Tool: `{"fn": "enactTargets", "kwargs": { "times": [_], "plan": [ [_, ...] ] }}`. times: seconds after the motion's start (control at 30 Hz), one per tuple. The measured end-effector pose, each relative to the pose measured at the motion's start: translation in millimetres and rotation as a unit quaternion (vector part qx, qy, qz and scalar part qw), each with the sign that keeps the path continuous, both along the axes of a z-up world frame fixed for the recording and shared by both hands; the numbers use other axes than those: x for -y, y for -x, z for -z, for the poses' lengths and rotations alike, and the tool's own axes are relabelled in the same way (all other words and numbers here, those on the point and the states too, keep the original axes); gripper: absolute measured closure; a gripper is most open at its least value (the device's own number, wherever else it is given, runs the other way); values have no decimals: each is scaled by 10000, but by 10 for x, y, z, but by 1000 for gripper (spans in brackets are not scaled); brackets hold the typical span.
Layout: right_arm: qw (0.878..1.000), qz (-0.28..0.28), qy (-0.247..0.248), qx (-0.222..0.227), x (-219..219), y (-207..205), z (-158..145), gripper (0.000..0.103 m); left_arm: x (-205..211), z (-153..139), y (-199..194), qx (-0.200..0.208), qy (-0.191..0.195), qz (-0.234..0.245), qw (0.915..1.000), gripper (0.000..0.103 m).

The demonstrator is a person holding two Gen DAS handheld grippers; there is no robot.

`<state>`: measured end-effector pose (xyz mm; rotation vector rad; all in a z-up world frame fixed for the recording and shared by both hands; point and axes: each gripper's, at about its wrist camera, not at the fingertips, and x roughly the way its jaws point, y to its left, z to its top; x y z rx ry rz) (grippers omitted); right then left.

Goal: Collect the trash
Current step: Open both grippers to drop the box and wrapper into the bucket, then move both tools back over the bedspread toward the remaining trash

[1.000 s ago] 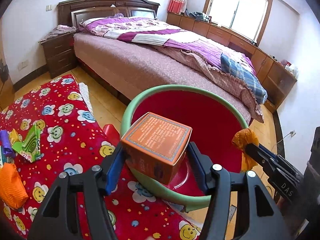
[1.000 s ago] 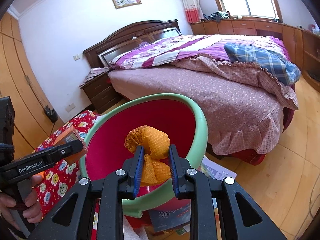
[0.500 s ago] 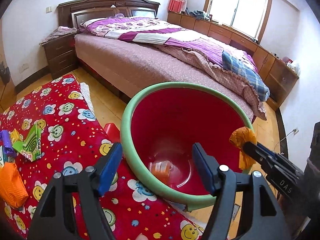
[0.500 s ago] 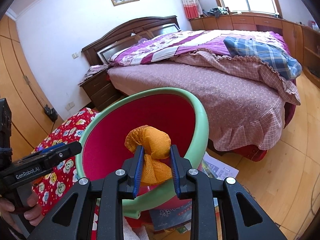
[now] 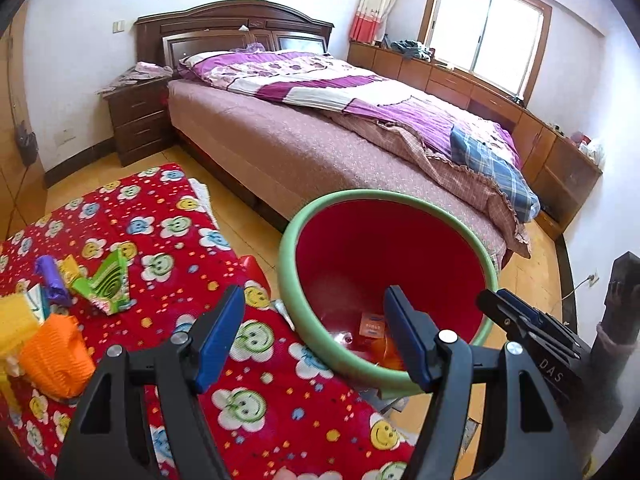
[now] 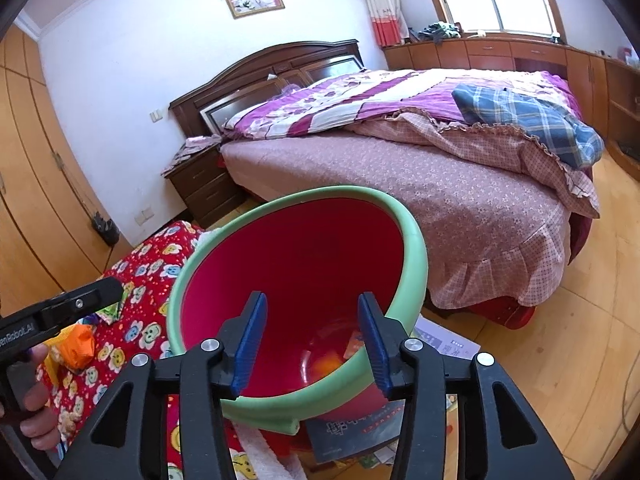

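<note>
A red bin with a green rim (image 5: 294, 280) (image 6: 416, 240) stands beside the red smiley-print cloth (image 5: 160, 240). At its bottom lie an orange box (image 5: 370, 326) and an orange mesh wad (image 6: 332, 362). My left gripper (image 5: 316, 338) is open and empty, over the bin's near rim. My right gripper (image 6: 312, 340) hangs over the bin with its jaws opening and nothing between them; it also shows at the bin's right (image 5: 532, 320). More trash lies on the cloth: a green wrapper (image 5: 108, 284), a purple roll (image 5: 50, 280), an orange mesh piece (image 5: 56, 356).
A large bed (image 5: 320, 132) (image 6: 440, 168) fills the room behind the bin, with a nightstand (image 5: 138, 116) at its head. Papers and a book (image 6: 356, 428) lie on the wooden floor under the bin. A hand (image 6: 34, 416) grips the left tool.
The left gripper let the orange box fall into the bin, then rose and drew back. The right gripper opened and the orange mesh wad dropped into the bin.
</note>
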<state>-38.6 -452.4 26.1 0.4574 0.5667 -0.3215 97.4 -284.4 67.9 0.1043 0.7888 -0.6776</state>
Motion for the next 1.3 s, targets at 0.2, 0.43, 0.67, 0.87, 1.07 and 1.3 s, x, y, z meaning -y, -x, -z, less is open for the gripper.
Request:
{"fn": "enactTargets", "kwargs": {
  "times": [0.2,0.43,0.67,0.87,1.07,1.3],
  "plan": [
    [9999,-51,82,38,-128,64,-110,54,-238,-136,79,30,63,-138,9999,32],
    [9999,-107,118,49,-362,170,-264,52,-556,-306,246,159,88,-322,9993,32],
    [9994,-341,-20,31,-665,245,-317,52,-919,-360,394,126,92,-508,9986,32],
    [9982,-593,34,-10,-1000,301,-348,52,-1273,-331,518,71,73,-748,9971,32],
    [9956,-926,108,-66,-1380,313,-361,52,-1678,-291,629,34,1,-1076,9942,32],
    [9900,-1378,145,-251,-1858,248,-292,52,-2199,-159,706,-108,-44,-1539,9880,32]
  ]
}}
